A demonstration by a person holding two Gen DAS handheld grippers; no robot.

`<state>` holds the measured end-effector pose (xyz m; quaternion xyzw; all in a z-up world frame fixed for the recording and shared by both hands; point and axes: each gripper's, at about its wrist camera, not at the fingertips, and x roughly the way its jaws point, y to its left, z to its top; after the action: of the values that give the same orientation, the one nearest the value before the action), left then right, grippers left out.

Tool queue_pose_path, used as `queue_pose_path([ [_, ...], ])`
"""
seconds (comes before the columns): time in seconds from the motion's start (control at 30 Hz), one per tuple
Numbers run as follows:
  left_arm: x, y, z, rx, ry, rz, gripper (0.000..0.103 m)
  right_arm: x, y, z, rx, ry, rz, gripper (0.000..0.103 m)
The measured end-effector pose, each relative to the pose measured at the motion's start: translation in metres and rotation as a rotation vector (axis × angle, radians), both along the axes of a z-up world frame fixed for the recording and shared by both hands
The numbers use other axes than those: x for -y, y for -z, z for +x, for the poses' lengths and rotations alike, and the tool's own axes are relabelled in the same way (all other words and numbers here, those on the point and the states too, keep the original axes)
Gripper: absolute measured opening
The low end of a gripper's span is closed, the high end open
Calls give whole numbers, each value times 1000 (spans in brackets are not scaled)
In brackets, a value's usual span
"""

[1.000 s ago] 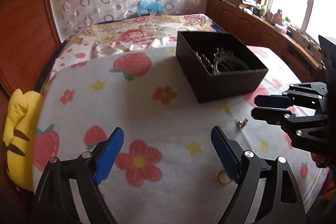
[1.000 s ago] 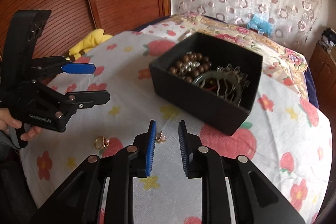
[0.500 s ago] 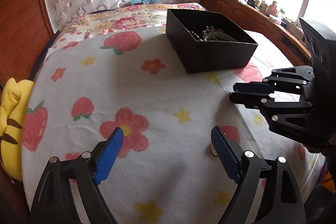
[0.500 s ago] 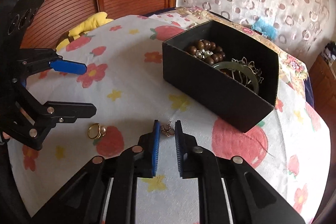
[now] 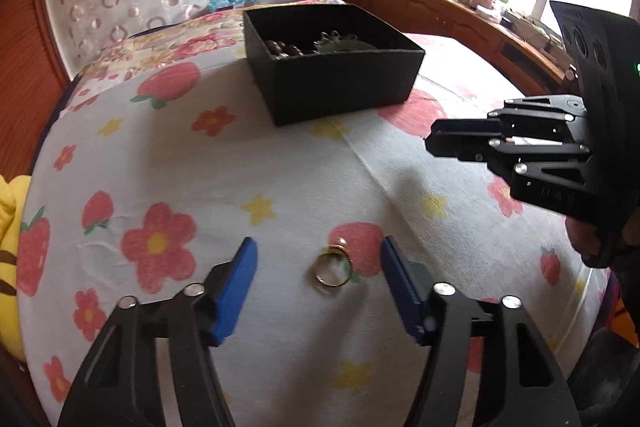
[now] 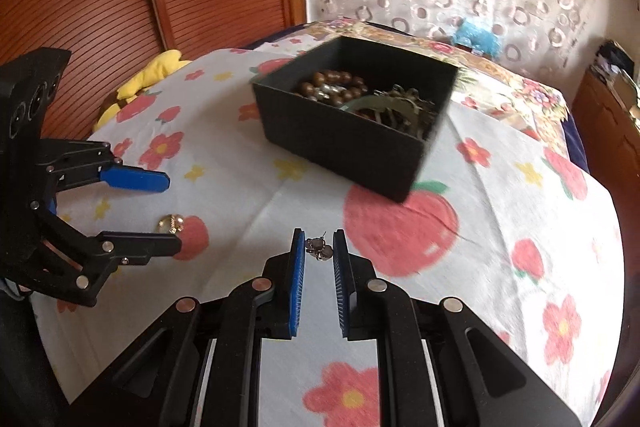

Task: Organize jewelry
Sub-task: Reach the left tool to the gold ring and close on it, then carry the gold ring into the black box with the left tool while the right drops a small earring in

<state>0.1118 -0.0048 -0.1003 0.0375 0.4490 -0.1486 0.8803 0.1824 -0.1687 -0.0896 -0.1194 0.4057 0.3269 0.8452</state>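
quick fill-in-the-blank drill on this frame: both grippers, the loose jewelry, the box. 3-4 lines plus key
1. The gold ring lies on the bedspread between the open fingers of the ____ gripper.
2. The small earring sits between the fingertips of the ____ gripper.
3. The brown beads lie inside the ____ box.
4. The bedspread is printed with flowers, stars and ____.

Missing words: left; right; black; strawberries
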Motion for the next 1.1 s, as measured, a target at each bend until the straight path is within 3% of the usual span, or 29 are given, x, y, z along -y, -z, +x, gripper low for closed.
queue_pose_path([
  [0.07, 4, 0, -1, 7, 7, 19, 50, 5, 1, 1, -5, 19, 3, 16],
  [0.23, 4, -1, -2, 16, 3, 37, 18, 13, 2, 1, -9, 38, 10, 16],
  [0.7, 0, -21, 16, 62, -35, -23, 18, 11, -19, 13, 35, 43, 37, 16],
  [1.1, 4, -58, 48, 151, -27, -43, 18, 4, -51, 53, 101, 30, 74, 16],
])
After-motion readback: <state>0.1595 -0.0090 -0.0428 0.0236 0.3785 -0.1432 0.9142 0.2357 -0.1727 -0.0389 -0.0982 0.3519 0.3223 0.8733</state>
